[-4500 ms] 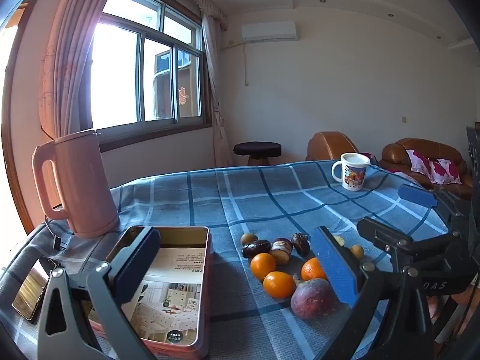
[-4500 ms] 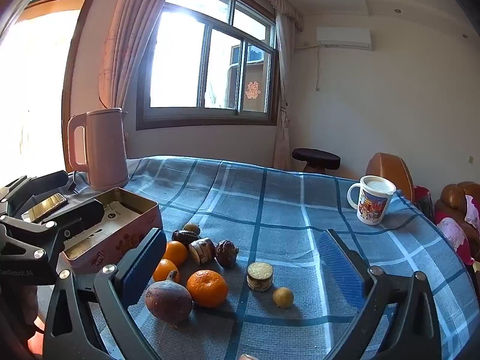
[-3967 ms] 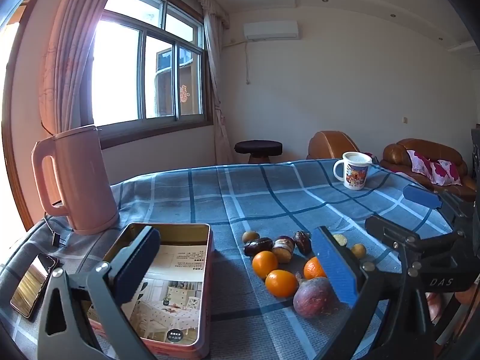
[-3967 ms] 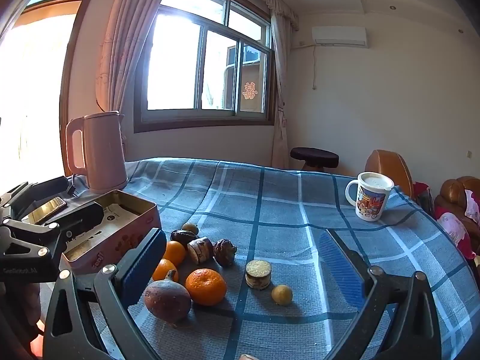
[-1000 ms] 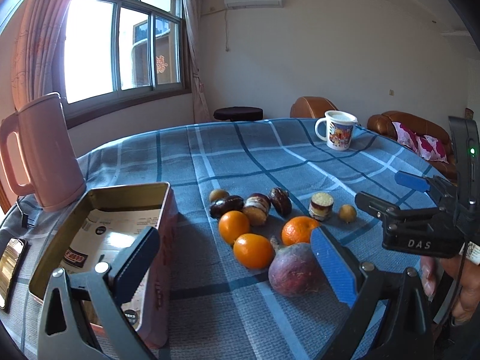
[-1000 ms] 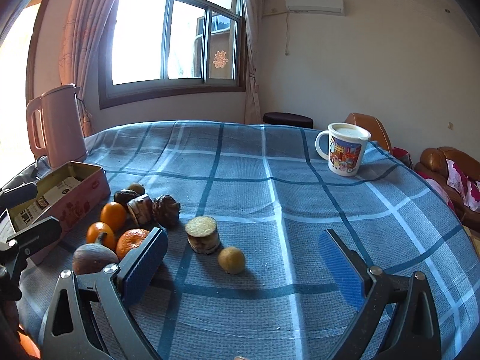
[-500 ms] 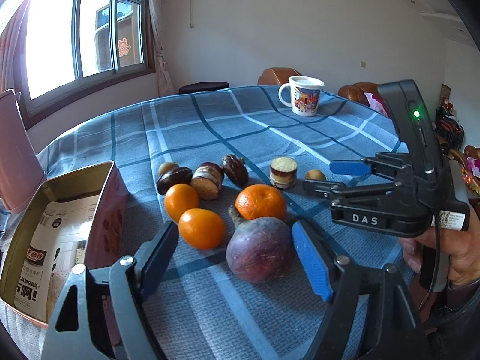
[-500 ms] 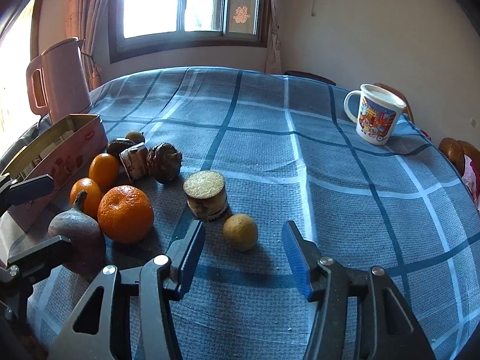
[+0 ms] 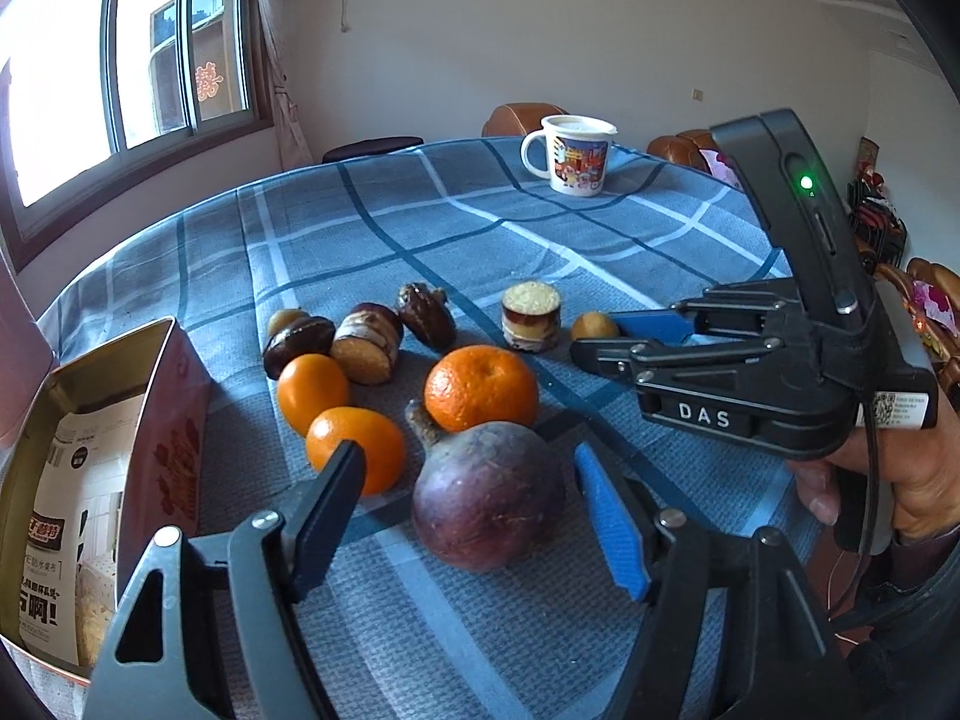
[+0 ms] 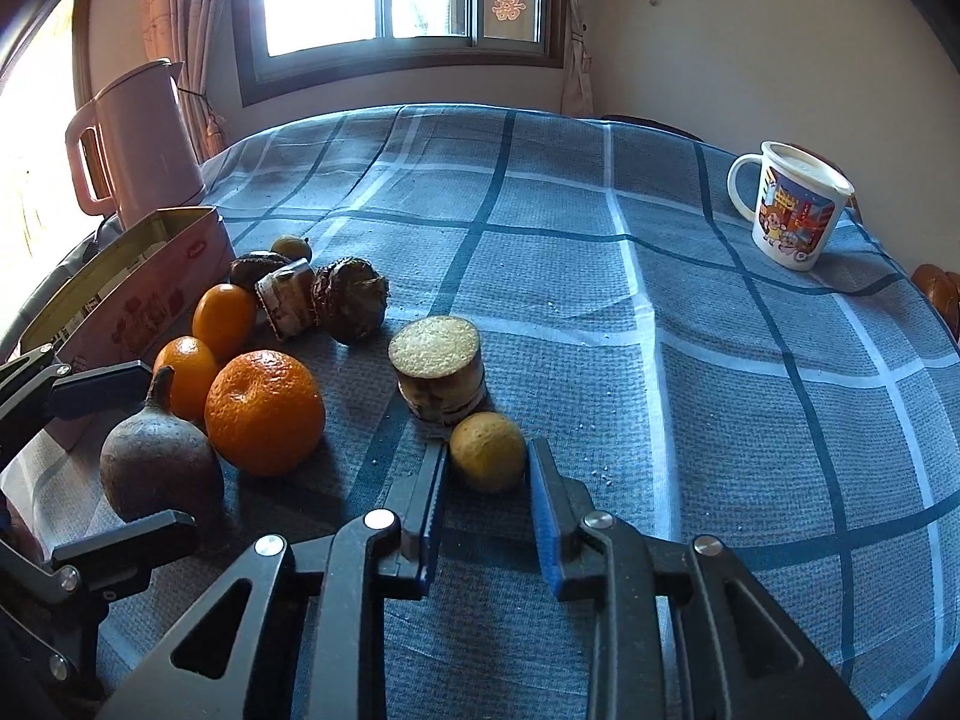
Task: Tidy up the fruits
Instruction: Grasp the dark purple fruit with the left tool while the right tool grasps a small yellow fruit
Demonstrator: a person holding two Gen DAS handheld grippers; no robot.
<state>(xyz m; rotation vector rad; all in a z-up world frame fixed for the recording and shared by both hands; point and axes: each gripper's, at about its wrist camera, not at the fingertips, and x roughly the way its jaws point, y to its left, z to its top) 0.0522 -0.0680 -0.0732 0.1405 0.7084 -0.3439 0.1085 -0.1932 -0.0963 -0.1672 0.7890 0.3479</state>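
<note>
Room: window, curtains, pale wall; tabletop (image 10: 690,312) under blue plaid cloth.
Bystanders: pink kettle (image 10: 141,144) by the window, cartoon mug (image 10: 792,207) at the far right.
Fruit cluster: large orange (image 10: 264,411), two smaller oranges, dark dried fruits and a cut cylinder piece (image 10: 438,369), all loose on the cloth beside the open tin box (image 9: 90,480).
Right tool (image 10: 486,468): jaws have just been closing; pads now press both sides of the small yellow fruit (image 10: 487,459), which sits on the cloth just in front of the cylinder piece. Grip made, not lifted.
Left tool (image 9: 468,498): jaws have just been closing around the purple round fruit (image 9: 489,495); a gap shows on each side, so not gripping yet.
Change from one second back: both tools were wide apart and farther from the fruit; now both are low over the cluster, each straddling one piece.
Meaning: likely two picks started together; the tin box looks the probable destination.
Risk: round purple fruit may roll if the pads meet it off-centre.
</note>
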